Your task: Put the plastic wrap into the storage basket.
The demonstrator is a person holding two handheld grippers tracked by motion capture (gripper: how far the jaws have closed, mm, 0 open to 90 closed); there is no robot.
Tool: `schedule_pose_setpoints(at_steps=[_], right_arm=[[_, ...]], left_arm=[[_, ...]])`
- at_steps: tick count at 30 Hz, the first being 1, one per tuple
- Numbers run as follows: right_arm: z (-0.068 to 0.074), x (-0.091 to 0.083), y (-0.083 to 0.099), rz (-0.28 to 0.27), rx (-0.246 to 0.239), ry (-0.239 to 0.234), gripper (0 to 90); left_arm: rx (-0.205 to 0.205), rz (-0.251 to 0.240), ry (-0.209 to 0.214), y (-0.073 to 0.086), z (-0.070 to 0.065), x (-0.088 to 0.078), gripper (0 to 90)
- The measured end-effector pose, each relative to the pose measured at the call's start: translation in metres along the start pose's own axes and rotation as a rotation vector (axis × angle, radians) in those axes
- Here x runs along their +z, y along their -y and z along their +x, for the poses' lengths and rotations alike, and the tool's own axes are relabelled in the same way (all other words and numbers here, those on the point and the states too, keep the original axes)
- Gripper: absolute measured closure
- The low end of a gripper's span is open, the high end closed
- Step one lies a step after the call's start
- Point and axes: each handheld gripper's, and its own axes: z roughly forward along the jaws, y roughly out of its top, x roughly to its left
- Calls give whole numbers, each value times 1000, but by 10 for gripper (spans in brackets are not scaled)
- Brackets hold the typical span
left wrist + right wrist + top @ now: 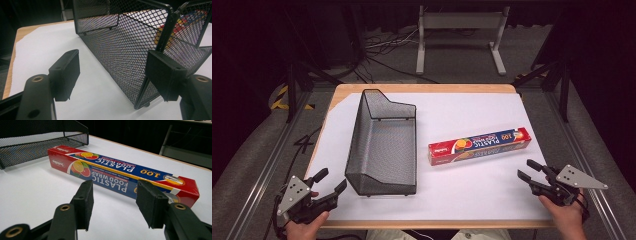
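Note:
A long box of plastic food wrap [479, 145], red and blue with fruit pictures, lies flat on the white table right of centre; the right gripper view has the box [120, 170] just ahead of the jaws. A black wire-mesh basket [382, 145] stands left of centre, its low open end towards me. My left gripper [330, 183] rests open at the front left corner, its jaws close to the mesh basket [130, 50] near corner. My right gripper [528, 168] is open at the front right, a short way from the box, holding nothing.
A white sheet covers the wooden table [422, 88]. Beyond the far edge lie cables [382, 47] and a grey metal stand [459, 35] on the floor. Black frame legs [294, 82] flank the table on both sides.

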Motion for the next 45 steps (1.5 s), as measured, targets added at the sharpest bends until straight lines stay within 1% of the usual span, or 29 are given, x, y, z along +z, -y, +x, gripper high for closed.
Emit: schedule_pose_setpoints(at_steps=[1,2,3,5,7,11,13,14,16,18,21,22,23,24,25,26,27,28,30,31,32,34,37,40,45], right_arm=[[0,1,0,0,0,-5,499],[0,2,-1,2,5,-23,510],[0,3,-3,7,8,-30,515],[3,5,-7,18,-8,-34,541],[6,8,-12,18,-27,-45,569],[12,17,-23,28,-46,-77,630],[16,22,-29,36,-50,-96,680],[16,22,-29,36,-50,-96,680],[22,27,-37,42,-66,-117,728],[27,32,-43,47,-69,-150,773],[34,41,-51,61,-80,-191,890],[37,45,-53,65,-87,-206,900],[40,49,-56,70,-94,-217,900],[40,49,-56,70,-94,-217,900],[43,55,-59,76,-95,-234,900],[45,57,-61,77,-97,-242,900],[45,57,-61,77,-97,-242,900],[49,63,-64,79,-101,-257,900],[50,66,-66,79,-98,-264,900],[54,72,-69,77,-98,-283,900],[54,72,-69,77,-98,-283,900],[59,80,-72,81,-101,-302,900],[66,92,-76,94,-121,-326,900],[70,103,-80,112,-130,-345,900],[74,116,-84,115,-127,-369,900]], left_arm=[[-1,0,-1,0,0,0,287],[0,-2,0,0,0,0,288],[1,0,-1,0,0,0,288],[2,-1,-3,0,0,0,288],[2,-1,-4,0,0,0,288],[4,2,-6,0,0,1,288],[5,3,-7,0,0,1,288],[10,7,-6,-1,0,1,288],[13,5,-8,0,-1,2,288],[12,6,-8,-1,-1,2,288],[10,8,-8,-1,-1,2,288],[10,8,-8,-1,-1,2,288],[10,6,-9,-1,-1,3,288],[10,6,-9,-1,-1,3,288],[11,6,-8,-1,-1,3,288],[12,6,-8,-1,-1,3,289],[15,8,-7,-1,-1,3,289],[12,7,-8,-1,-1,3,288],[12,7,-9,-1,-1,3,288],[11,8,-8,-1,-1,3,288],[11,8,-8,-1,-1,3,288],[12,8,-8,-1,-1,3,288],[14,8,-9,-1,-1,3,288],[13,8,-9,-1,0,3,288],[14,8,-9,0,0,2,288]])
